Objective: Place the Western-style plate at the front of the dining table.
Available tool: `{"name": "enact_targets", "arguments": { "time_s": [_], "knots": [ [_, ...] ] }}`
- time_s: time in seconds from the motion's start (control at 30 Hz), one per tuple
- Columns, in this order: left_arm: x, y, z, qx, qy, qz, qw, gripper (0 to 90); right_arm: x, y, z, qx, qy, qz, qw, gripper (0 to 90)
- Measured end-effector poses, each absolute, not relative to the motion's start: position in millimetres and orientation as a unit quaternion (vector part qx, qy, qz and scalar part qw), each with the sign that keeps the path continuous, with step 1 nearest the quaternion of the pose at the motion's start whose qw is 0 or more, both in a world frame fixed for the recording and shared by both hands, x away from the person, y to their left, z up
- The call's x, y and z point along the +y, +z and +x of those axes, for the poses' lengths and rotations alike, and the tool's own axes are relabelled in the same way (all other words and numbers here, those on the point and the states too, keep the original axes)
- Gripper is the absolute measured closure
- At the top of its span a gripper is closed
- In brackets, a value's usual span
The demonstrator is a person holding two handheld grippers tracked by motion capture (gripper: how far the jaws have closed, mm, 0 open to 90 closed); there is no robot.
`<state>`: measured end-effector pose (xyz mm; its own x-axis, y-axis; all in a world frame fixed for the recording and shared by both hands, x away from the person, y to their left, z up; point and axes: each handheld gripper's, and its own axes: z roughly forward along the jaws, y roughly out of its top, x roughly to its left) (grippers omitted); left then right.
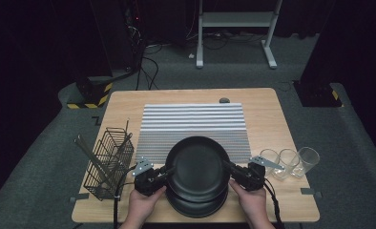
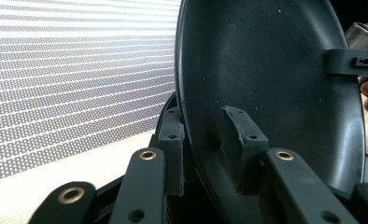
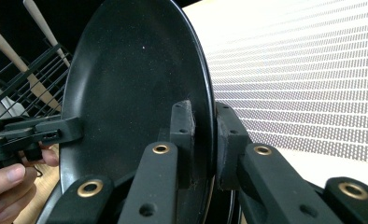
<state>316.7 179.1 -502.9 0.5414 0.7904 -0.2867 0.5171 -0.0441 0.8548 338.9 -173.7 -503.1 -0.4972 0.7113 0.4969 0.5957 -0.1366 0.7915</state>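
A black plate (image 1: 197, 164) hangs just above a stack of black plates (image 1: 198, 206) at the table's front edge. My left gripper (image 1: 167, 170) is shut on the upper plate's left rim and my right gripper (image 1: 226, 167) on its right rim. In the left gripper view the jaws (image 2: 205, 140) clamp the plate (image 2: 266, 84), with the other gripper's finger (image 2: 355, 63) on the far rim. In the right gripper view the gripper (image 3: 204, 128) pinches the plate (image 3: 135, 84), and the left gripper's finger (image 3: 46, 130) is across it.
A striped grey mat (image 1: 193, 121) lies behind the plates. A black wire basket (image 1: 107, 162) with wooden utensils stands at the left. Three clear glasses (image 1: 288, 162) stand in a row at the right. A small grey knob (image 1: 224, 100) sits at the table's far edge.
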Motion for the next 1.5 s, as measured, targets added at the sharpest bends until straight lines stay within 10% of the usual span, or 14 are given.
{"name": "enact_targets", "arguments": {
  "time_s": [1.5],
  "knots": [
    [172.3,-501.1,315.2,0.447,0.136,0.696,0.545,72.3,-183.5,-505.3,337.4,0.662,0.569,0.485,0.049,78.9]
  ]
}}
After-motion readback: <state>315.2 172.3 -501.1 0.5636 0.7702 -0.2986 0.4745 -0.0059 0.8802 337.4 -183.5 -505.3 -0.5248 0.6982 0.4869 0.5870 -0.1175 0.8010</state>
